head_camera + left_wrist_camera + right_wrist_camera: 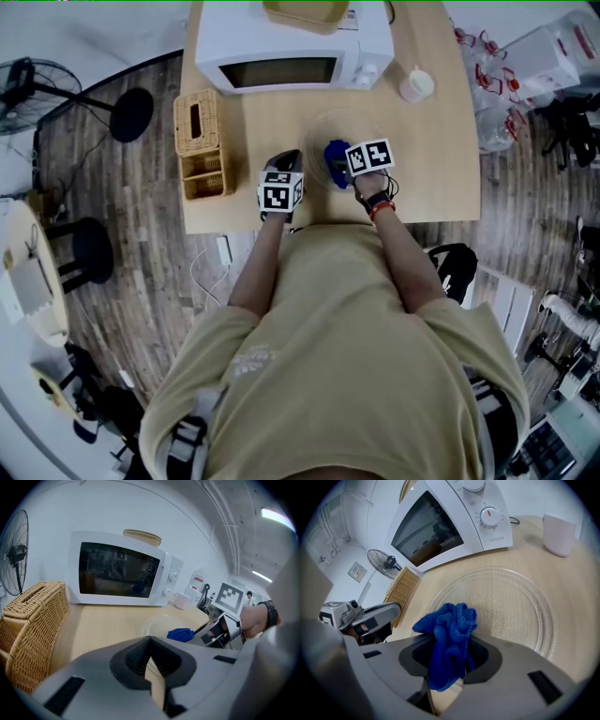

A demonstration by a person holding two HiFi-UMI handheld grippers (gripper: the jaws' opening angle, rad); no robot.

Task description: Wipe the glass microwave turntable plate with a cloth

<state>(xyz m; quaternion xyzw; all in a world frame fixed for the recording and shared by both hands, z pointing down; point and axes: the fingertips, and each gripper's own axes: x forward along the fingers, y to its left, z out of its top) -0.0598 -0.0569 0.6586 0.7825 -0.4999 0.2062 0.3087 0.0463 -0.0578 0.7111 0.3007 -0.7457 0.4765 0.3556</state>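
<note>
A wooden table [441, 141] carries a white microwave [291, 47] at its far edge, with a wicker box [199, 141] to its left. The glass plate [520, 597] lies flat in front of the microwave, a pale cup [416, 84] to its right. The left gripper [150, 663], jaws closed on nothing, hovers near the plate's rim, and the right gripper [450, 665] clamps a blue cloth [449, 639] over the plate's near edge

A lab-like workroom: microwave [292, 47] on a lone wooden table [441, 159], standing fan [28, 89], stool [89, 248], cluttered gear [572, 131] around
</note>
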